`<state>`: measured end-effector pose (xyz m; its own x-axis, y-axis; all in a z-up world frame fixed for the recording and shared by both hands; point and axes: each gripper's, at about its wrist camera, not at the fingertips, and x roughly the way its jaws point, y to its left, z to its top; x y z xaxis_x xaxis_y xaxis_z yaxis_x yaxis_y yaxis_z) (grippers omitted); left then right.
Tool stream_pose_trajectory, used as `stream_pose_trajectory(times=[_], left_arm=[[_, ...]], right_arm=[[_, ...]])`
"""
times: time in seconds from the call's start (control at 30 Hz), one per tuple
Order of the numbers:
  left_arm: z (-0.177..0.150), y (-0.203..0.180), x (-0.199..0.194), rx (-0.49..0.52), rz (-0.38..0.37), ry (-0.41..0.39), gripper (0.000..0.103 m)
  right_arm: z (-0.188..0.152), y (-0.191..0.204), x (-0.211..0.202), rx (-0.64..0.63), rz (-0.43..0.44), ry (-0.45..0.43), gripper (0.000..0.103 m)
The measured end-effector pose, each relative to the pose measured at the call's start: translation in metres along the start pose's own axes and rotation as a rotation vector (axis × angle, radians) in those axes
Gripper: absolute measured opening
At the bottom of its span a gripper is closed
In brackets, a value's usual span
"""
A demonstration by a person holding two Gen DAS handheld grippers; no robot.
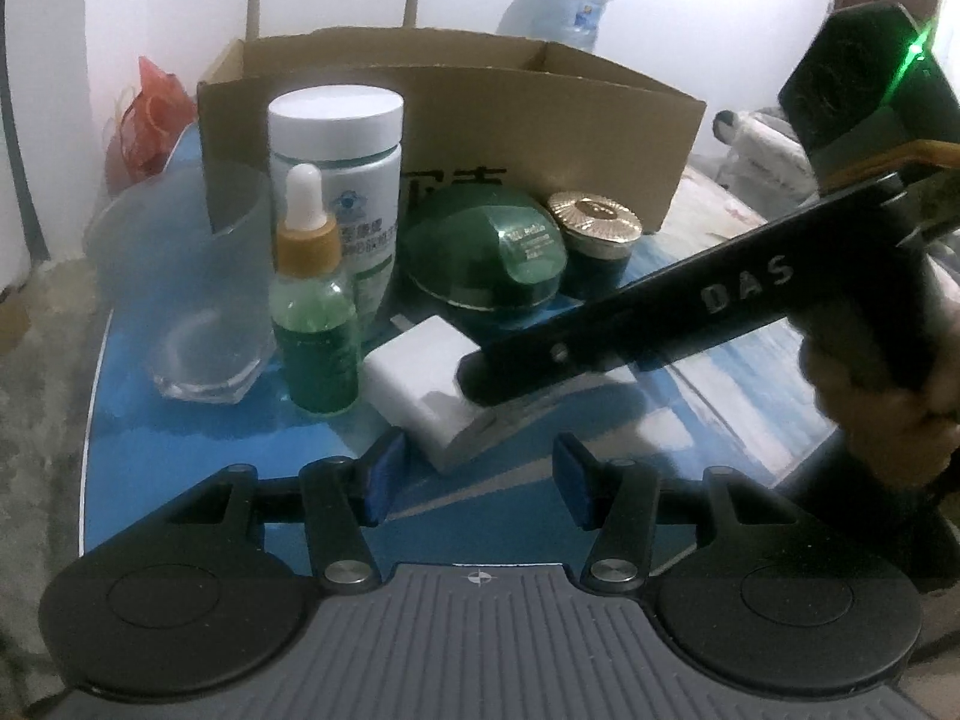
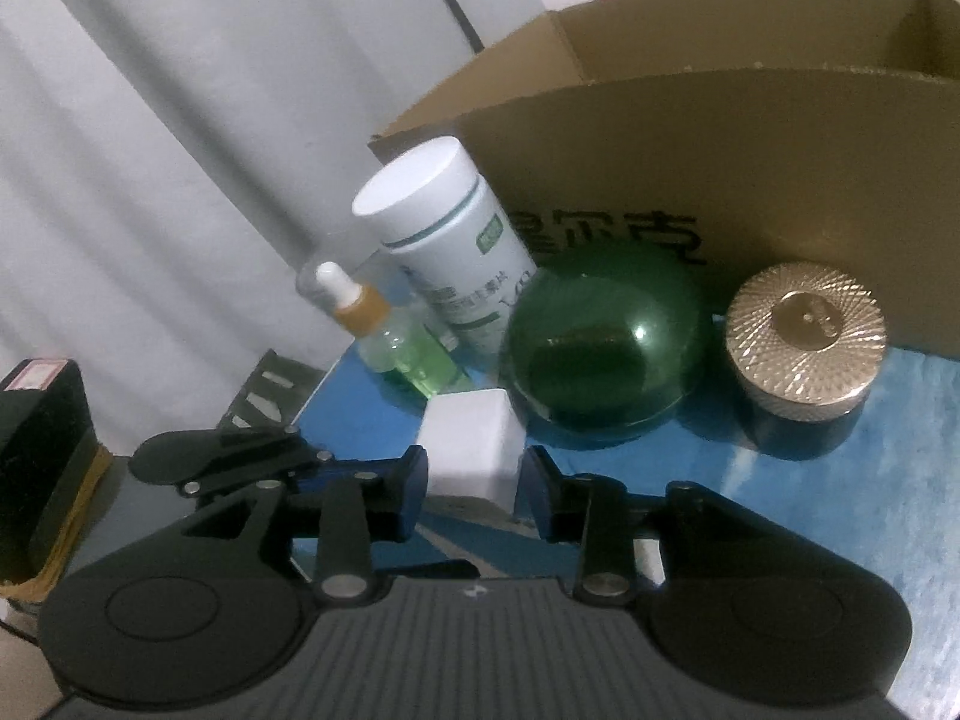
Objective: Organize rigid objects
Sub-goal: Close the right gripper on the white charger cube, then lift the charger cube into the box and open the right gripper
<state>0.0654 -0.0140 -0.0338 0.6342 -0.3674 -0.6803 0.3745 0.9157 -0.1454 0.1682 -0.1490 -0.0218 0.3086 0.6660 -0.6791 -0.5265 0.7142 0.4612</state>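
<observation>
The white block [image 2: 471, 450] lies on the blue bench [image 2: 840, 510], at six o'clock from the green dome jar [image 2: 603, 348], well short of the cardboard box [image 2: 750, 138]. It sits between the fingers of the right hand-held gripper [image 2: 477, 492], dead ahead at twelve o'clock; the jaws are part open, pads flanking but seemingly not pressing. The left hand-held gripper [image 1: 474, 486], half open and empty, sits farther back. The block's long axis runs roughly toward the right hand-held gripper, so the right hand is nearer.

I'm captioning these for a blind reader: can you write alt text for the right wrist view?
The right gripper brackets a small white block on a blue table, pads not visibly pressing it. Behind stand a green dropper bottle, white pill bottle, green domed jar, gold-lidded jar and open cardboard box.
</observation>
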Motion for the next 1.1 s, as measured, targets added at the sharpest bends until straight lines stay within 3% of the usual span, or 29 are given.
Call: stream_pose_trajectory(times=[0.37,0.5,0.63,0.93,1.1], left_arm=[[-0.011,-0.009,-0.009,0.008,-0.062,0.011,0.057],[-0.01,-0.012,-0.007,0.044,0.009,0.009,0.057],[-0.01,-0.019,0.0,0.106,0.074,0.018,0.057],[-0.012,-0.025,-0.003,0.09,0.084,-0.01,0.052],[-0.011,-0.031,-0.023,0.108,0.11,-0.061,0.052]], right_arm=[[-0.022,-0.005,-0.009,0.053,0.059,0.061,0.04],[-0.024,-0.004,-0.009,0.05,0.008,0.026,0.04],[-0.022,-0.012,-0.009,0.077,0.027,0.018,0.04],[-0.026,0.012,-0.006,-0.031,-0.002,0.005,0.039],[-0.026,0.028,-0.018,-0.076,-0.004,-0.028,0.038]])
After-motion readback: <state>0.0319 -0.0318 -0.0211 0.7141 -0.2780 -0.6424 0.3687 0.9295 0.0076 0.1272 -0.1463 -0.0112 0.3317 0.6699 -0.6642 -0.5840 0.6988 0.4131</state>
